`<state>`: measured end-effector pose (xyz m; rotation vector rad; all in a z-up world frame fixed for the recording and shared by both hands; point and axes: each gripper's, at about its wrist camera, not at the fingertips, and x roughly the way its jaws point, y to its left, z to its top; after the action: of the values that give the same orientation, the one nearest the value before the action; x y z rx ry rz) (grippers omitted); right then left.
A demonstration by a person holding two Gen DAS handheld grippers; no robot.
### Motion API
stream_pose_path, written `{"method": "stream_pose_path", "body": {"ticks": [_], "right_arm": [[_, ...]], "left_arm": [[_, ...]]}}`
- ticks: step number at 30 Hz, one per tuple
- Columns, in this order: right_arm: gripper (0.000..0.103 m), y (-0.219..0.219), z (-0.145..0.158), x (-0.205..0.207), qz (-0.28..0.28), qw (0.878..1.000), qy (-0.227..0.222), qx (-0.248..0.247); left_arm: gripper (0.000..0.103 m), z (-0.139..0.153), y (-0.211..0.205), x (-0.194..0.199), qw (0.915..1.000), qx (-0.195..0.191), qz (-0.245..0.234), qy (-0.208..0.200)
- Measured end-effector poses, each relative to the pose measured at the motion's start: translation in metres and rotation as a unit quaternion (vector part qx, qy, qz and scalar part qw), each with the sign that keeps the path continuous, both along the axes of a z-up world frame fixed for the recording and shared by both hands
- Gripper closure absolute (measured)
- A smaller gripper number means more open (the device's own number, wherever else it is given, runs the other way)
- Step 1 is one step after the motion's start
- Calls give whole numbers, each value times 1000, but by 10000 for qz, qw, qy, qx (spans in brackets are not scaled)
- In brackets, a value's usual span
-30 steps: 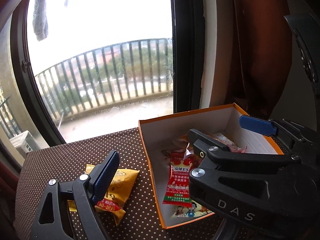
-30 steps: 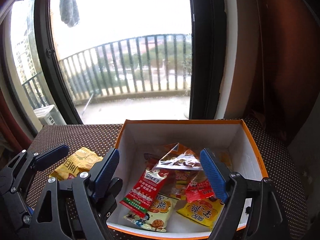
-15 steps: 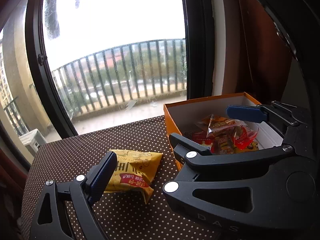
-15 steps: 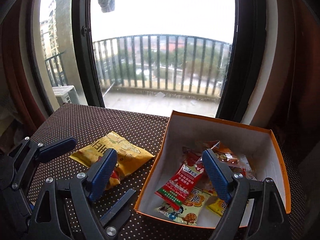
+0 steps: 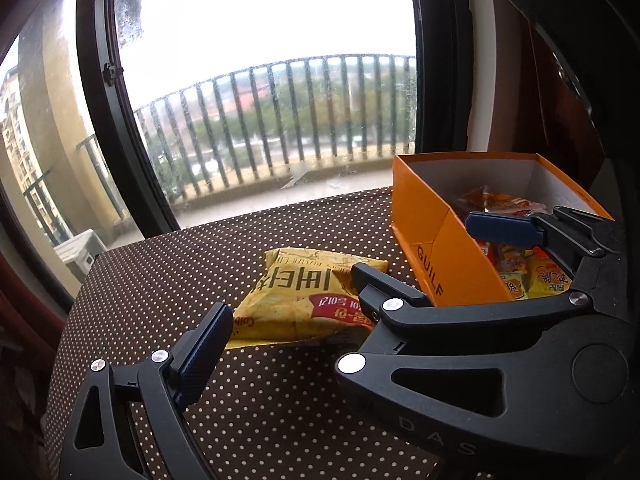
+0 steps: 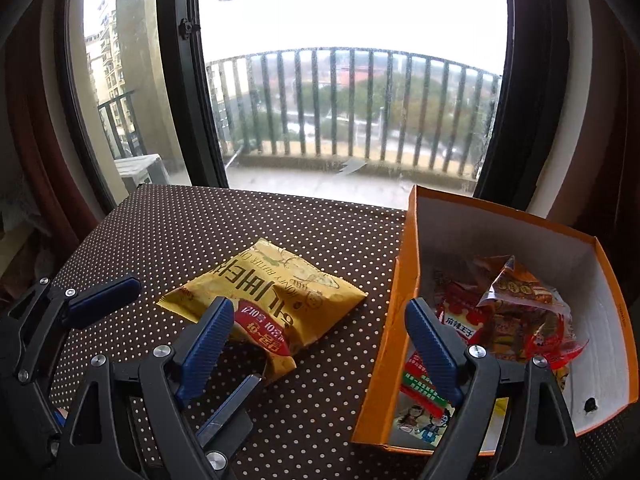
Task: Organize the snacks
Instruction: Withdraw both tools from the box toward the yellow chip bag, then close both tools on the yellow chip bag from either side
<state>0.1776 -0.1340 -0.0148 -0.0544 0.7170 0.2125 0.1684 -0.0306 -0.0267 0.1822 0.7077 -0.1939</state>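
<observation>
A yellow chip bag [image 5: 308,300] lies flat on the dotted brown tablecloth [image 5: 180,272], left of an orange box [image 5: 440,256] that holds several snack packets [image 5: 520,272]. My left gripper is open and empty, just short of the bag; only its left finger [image 5: 204,344] shows clearly there, because the right gripper's black body [image 5: 460,344] crosses the view. In the right wrist view my right gripper [image 6: 320,336] is open and empty, its left finger over the bag [image 6: 276,292] and its right finger over the box [image 6: 404,288]. The left gripper's blue pad [image 6: 100,300] shows at left.
A large window with a dark frame [image 6: 180,80] and a balcony railing [image 6: 360,108] stands behind the table. Dark red curtains [image 5: 560,100] hang at the right. The table's left edge [image 6: 80,240] drops off near the curtain.
Both grippers swung left, away from the box and toward the yellow bag, which now sits central in both views. Both stayed open and empty.
</observation>
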Motion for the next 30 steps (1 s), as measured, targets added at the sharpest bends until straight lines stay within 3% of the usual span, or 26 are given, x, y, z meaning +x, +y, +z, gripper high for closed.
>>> {"method": "stream_pose_path", "body": {"ticks": [11,17,24,30], "right_arm": [[14,25,-26,20,22,9996,290,32],[14,37,-30,21,-47,9996,7,-284],[14,47,-26,15,200,9996,-88,-167],[14,44,-43,22,238,9994,254,-56]], "left_arm": [[10,-19,24,3,9995,165,194,168],[10,-27,37,6,9991,315,259,150],[10,-30,34,-3,9987,475,7,193],[10,-34,39,5,9990,366,-41,263]]}}
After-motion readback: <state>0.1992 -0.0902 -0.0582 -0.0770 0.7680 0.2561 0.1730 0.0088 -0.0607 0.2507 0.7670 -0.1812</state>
